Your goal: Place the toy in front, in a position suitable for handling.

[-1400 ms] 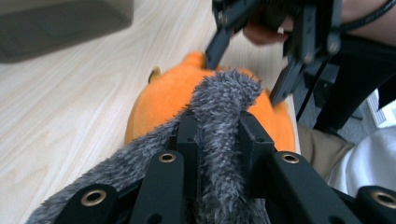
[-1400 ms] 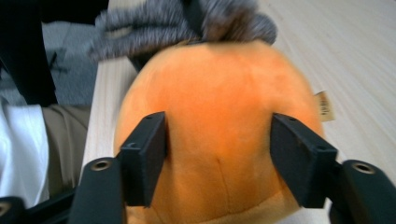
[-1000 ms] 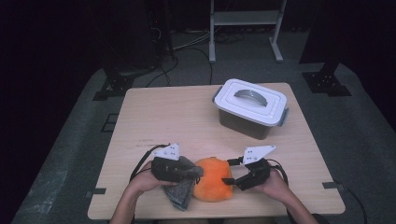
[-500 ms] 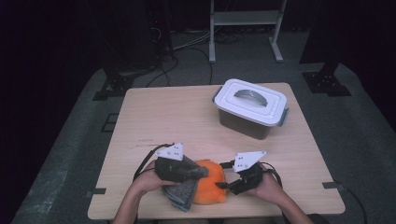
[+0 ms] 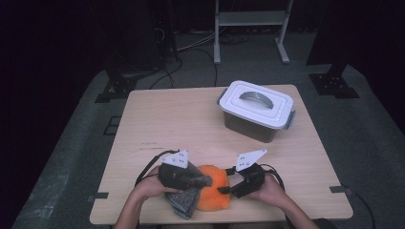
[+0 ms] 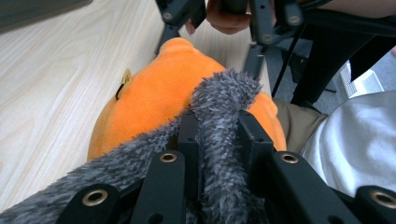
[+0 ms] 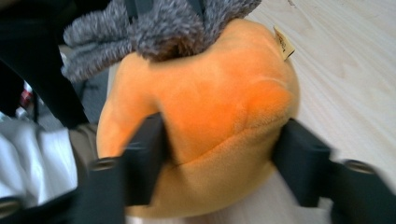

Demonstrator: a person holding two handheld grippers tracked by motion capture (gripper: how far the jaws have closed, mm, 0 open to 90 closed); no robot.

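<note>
Soft orange plush toy (image 5: 214, 193) at near edge of pale wooden surface (image 5: 191, 124); light, squashy. Left tongs (image 6: 218, 140) clamped on its grey furry tuft (image 6: 223, 98); right tongs (image 7: 224, 158), just closing, pinching the orange body.

Wooden table (image 5: 191, 119), grey floor (image 5: 71, 162), dark room

The plush toy (image 5: 214, 192) is bright orange, its fuzzy part (image 6: 219, 112) mottled grey (a small tan tag on the orange). White-lidded container (image 5: 257, 109) with grey sides; pale wood-grain table (image 5: 181, 119); black grippers.
</note>
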